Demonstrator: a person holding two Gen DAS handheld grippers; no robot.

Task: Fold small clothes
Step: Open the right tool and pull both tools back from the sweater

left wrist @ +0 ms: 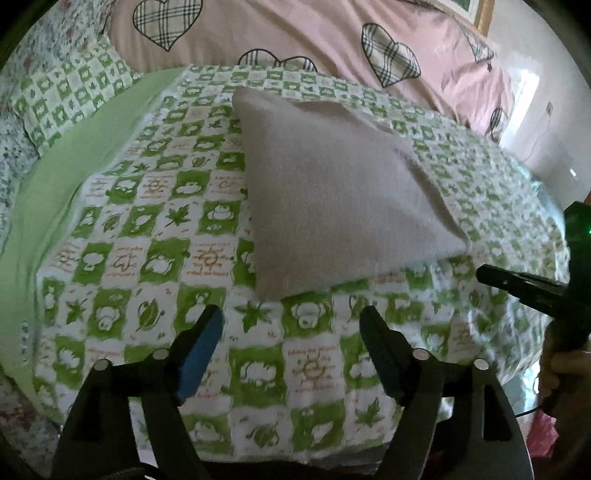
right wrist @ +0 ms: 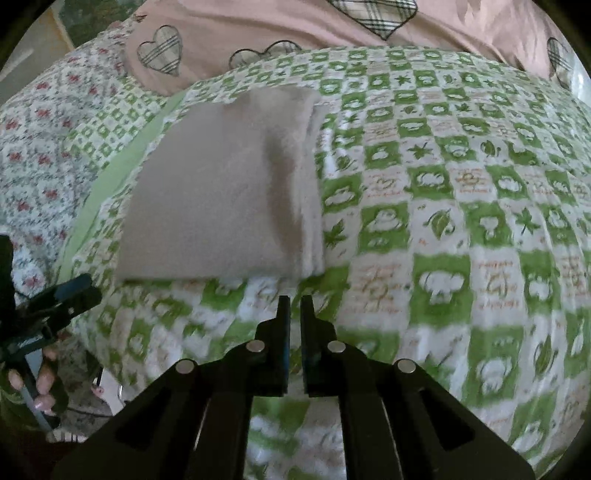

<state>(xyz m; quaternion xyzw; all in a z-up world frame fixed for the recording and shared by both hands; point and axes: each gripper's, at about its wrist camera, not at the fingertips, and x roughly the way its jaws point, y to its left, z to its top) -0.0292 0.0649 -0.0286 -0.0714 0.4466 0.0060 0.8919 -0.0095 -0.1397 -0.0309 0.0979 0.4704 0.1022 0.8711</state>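
Closest in the left wrist view, the left gripper (left wrist: 291, 317) has its two fingers spread wide apart, with nothing between them. One finger has a blue pad (left wrist: 201, 354) on its inner face. It hangs above the near edge of the green checked sheet (left wrist: 155, 229), close to the near corner of the folded grey cloth (left wrist: 332, 195) but not touching it.

In the right wrist view, the right gripper (right wrist: 293, 301) has its fingers almost together, with only a thin gap between them. Nothing is held in that gap. Its tips sit just short of the near edge of the folded grey cloth (right wrist: 221, 192); the view is blurry, so it is hard to tell if they touch the sheet.

The cloth lies flat on the sheet as a neat folded stack, with layered edges showing along its right side. Nothing covers it or stands between it and either gripper.

Off to the side, each view shows the other gripper and the person's hand (right wrist: 40, 384) gripping its handle.

Past the cloth, a plain light green strip (left wrist: 74, 177) runs along the left side of the sheet. Beyond that is a flowery bedcover (right wrist: 48, 147). At the far edge lies a pink blanket with checked hearts (left wrist: 258, 29).
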